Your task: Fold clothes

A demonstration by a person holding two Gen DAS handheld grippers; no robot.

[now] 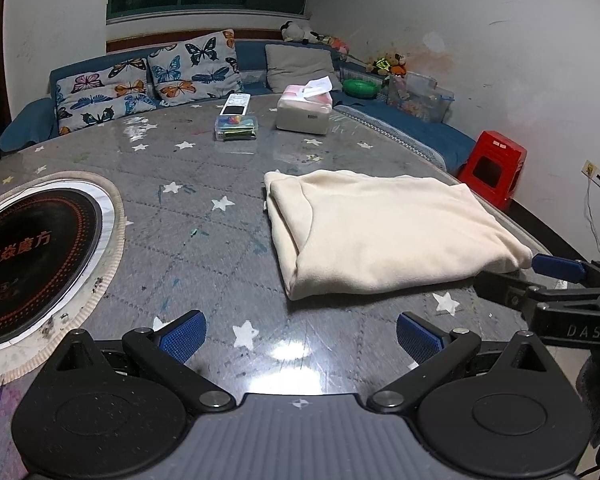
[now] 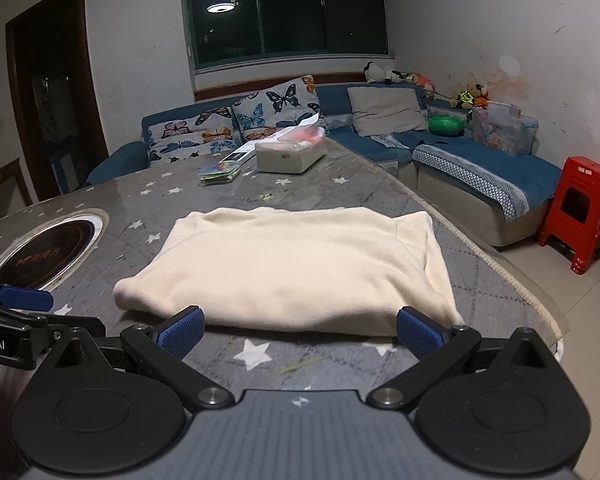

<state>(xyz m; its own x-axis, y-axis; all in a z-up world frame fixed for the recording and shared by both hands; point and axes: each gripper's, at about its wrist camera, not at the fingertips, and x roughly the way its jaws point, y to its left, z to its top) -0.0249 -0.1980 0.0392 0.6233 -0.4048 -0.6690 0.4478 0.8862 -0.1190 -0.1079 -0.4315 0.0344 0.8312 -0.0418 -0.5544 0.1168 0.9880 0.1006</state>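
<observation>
While both of our grippers hang low over the table, the cream garment lies folded into a thick rectangle on the grey star-print cover, close to the table's right edge. Our right gripper faces the near long side of the bundle with its blue fingers spread wide, gripping nothing; the pads sit just short of the fabric's front edge, and we cannot tell whether either one touches it. Our left gripper is likewise spread, its blue pads apart over bare tabletop, with the garment ahead and to the right of it. From the left wrist view, one blue finger of the right gripper reaches in from the right, right at the bundle's near corner. From the right wrist view, a finger of the left gripper shows at the left edge, beside the round induction cooktop set into the table. That cooktop lies well apart from the garment, on its left. Farther back on the table stand a white tissue box and a small clear plastic case with a remote control behind it. Beyond the table runs a blue sofa with butterfly cushions, and a red plastic stool stands on the floor to the right.
</observation>
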